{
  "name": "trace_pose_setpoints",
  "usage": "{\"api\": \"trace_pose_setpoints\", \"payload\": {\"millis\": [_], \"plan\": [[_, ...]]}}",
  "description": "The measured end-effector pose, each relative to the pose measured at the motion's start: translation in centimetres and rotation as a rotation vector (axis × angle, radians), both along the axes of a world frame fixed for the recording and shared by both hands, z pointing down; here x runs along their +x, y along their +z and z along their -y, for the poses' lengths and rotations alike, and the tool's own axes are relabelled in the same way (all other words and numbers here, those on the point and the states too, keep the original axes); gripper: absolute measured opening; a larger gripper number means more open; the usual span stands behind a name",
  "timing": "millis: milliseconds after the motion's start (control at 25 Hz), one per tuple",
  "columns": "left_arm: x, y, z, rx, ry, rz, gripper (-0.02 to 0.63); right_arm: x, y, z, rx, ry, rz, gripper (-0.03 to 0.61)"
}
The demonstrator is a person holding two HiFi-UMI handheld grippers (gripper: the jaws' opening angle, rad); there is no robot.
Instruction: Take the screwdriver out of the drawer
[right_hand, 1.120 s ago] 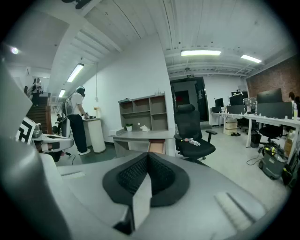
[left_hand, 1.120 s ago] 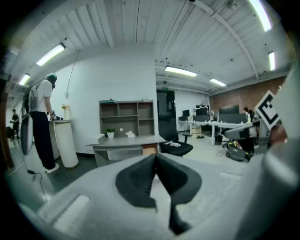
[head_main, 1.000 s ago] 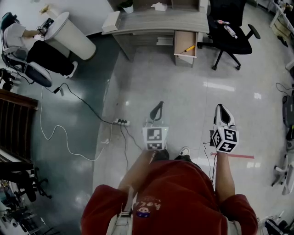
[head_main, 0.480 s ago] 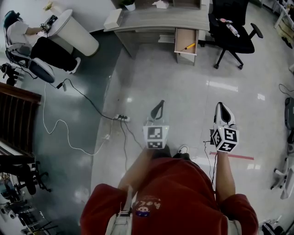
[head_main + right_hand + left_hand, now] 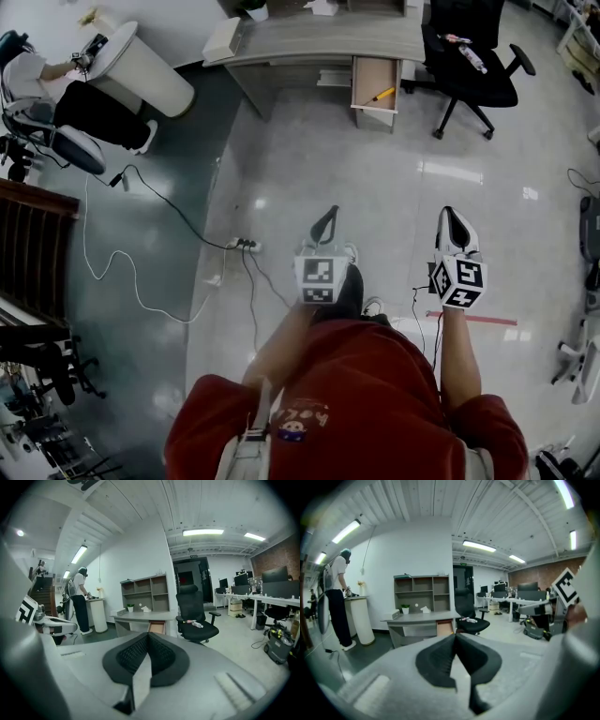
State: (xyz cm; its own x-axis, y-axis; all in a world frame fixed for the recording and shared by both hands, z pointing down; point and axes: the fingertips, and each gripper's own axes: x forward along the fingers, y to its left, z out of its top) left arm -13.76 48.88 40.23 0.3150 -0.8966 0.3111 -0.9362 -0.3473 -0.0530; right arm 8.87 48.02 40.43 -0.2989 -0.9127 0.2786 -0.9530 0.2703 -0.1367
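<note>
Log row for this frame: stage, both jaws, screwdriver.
stage: away from desk | left gripper: jaws shut, empty | right gripper: jaws shut, empty | screwdriver: lying in open drawer, untouched

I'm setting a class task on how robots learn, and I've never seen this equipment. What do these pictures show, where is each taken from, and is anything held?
There is no robot: a person in a red top holds a left gripper and a right gripper, one per hand; the marker cubes belong to them. The top-down picture comes from a camera on the person's head. The other two come from cameras riding on each gripper, looking along its fingers. Both pairs of fingers are closed, with nothing between them. Across the floor stands a desk with an open drawer; a yellow-handled screwdriver lies in it, far from both grippers. A black office chair stands beside the desk.
</note>
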Motion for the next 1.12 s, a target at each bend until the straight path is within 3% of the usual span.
{"api": "trace_pose_setpoints", "payload": {"millis": [520, 1120], "plan": [[-3.5, 1.1, 13.3, 0.004, 0.034, -0.030, -0.002, -3.6, 0.6, 11.6, -0.045, 0.030, -0.038, 0.000], [-8.5, 0.8, 25.5, -0.018, 0.088, -0.012, -0.002, -9.3, 0.2, 23.3, -0.051, 0.059, -0.048, 0.000]]}}
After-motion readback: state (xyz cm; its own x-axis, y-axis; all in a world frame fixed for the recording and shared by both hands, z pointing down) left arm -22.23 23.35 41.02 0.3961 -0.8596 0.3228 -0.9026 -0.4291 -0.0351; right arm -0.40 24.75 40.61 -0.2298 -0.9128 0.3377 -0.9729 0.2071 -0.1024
